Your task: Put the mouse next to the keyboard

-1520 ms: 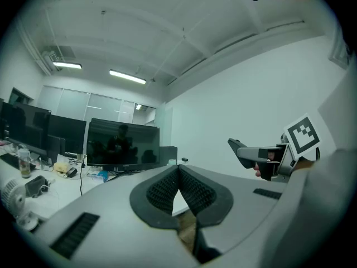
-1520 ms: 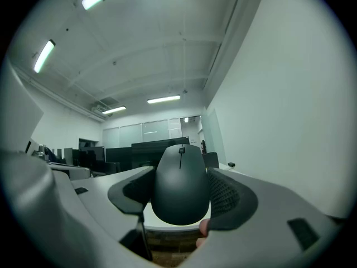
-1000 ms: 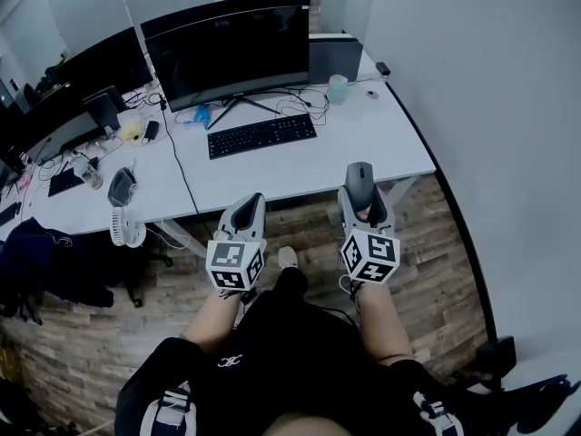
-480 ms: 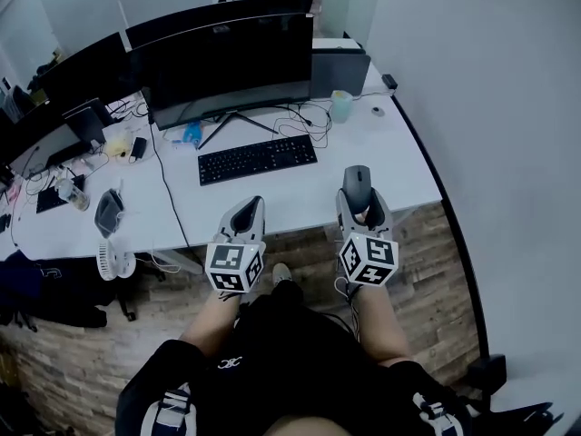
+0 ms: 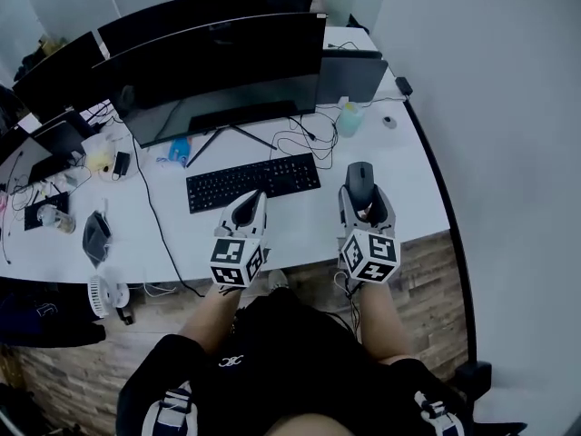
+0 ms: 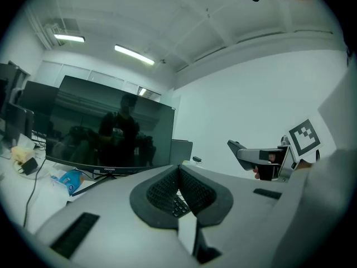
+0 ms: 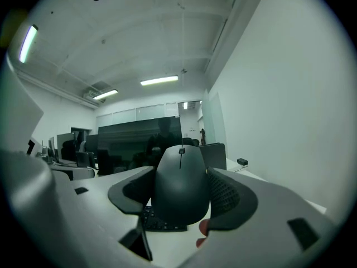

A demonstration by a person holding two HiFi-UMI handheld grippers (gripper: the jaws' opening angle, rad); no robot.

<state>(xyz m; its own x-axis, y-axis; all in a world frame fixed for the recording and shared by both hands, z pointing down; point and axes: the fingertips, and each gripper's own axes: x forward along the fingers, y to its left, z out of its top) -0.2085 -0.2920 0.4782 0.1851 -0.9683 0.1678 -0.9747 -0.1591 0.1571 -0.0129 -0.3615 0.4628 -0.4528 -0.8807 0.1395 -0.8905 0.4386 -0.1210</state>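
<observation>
White office desk (image 5: 408, 184) fills the head view, with a wide curved monitor (image 5: 218, 71) at the back and a black keyboard (image 5: 254, 182) in front of it. The black mouse (image 7: 181, 186) sits clamped between the jaws of the right gripper (image 5: 365, 200), which stand wide across its flanks. It is carried over the desk's front right part, near the keyboard's right end; whether it touches the top I cannot tell. The left gripper (image 6: 179, 186) has its pads pressed together with nothing between them.

The mouse is probably light and rigid, with a smooth, rounded shell that could slip. Its sides at the waist look the best hold, clear of buttons and wheel.
</observation>
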